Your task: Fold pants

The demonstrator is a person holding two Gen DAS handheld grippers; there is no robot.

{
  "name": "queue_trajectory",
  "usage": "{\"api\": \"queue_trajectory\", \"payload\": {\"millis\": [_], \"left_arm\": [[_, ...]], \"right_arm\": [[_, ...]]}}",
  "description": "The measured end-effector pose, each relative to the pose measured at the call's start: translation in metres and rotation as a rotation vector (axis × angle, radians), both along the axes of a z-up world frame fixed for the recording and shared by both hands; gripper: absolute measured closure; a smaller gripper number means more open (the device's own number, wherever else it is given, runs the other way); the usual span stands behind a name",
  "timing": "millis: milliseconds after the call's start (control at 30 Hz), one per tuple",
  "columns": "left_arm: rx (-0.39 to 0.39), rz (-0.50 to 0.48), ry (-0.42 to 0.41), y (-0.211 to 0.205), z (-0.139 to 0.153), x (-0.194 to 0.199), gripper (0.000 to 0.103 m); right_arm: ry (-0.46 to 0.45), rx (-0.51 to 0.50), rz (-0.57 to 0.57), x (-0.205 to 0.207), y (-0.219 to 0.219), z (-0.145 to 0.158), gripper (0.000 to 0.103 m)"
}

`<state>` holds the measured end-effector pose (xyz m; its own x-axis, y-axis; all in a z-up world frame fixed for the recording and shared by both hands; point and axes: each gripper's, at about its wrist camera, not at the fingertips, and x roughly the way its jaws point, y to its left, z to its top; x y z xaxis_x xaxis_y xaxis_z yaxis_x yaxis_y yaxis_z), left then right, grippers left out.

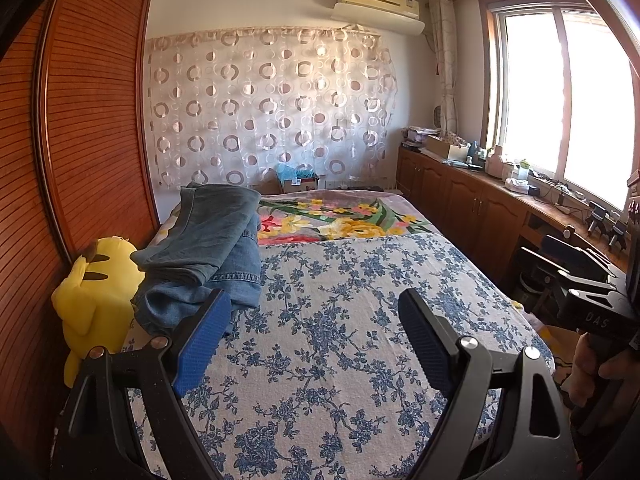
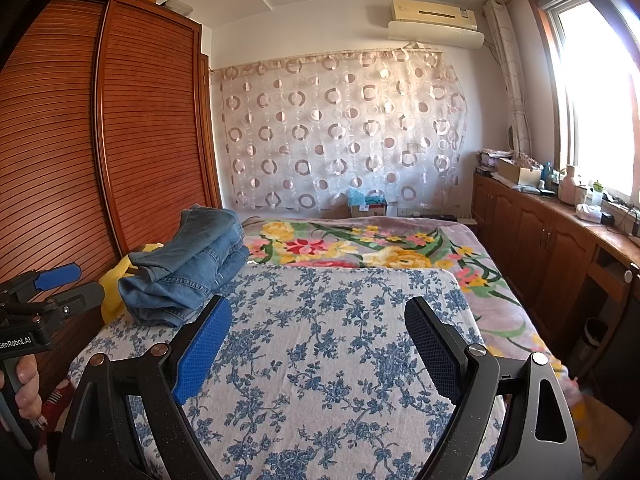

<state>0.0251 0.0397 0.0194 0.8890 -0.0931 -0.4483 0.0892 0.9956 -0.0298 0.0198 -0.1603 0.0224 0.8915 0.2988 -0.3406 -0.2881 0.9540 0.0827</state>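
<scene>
the pants [image 1: 204, 248] are blue jeans. they lie in a soft pile on the far left side of the bed [image 1: 360, 320], right at its edge, next to a yellow plush toy [image 1: 96, 288]. in the right wrist view the jeans [image 2: 188, 268] look stacked in a few layers, but the layers are loose and bumpy, with one end sticking up. i cannot tell if it is one pair or more.

the left claw [image 1: 316, 328] is spread wide and holds nothing. it hangs over the blue flower sheet [image 1: 340, 360], just near the low end of the pile. the right claw [image 2: 320, 336] is spread wide too, with nothing in it, over the middle of the bed and well apart from the jeans.

which step is this? the scene fits two. the pile could be jeans put aside after a rough fold, or jeans that wait to be laid flat and folded. the pictures do not settle it.

the wide part of the sheet in front of both claws is bare, so there is room to lay jeans flat. if a claw does go for the pile, it needs to pinch one edge of the cloth and not the whole heap, and keep it from sliding off the bed side by the toy.
</scene>
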Motion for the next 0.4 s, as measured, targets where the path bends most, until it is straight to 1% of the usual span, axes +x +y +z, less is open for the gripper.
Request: {"api": "queue_trajectory", "payload": {"millis": [400], "left_arm": [[-0.001, 0.001, -0.001, 0.0001, -0.0006, -0.0002, 0.017]], "right_arm": [[0.001, 0.003, 0.003, 0.0003, -0.0007, -0.0008, 0.013]]}}
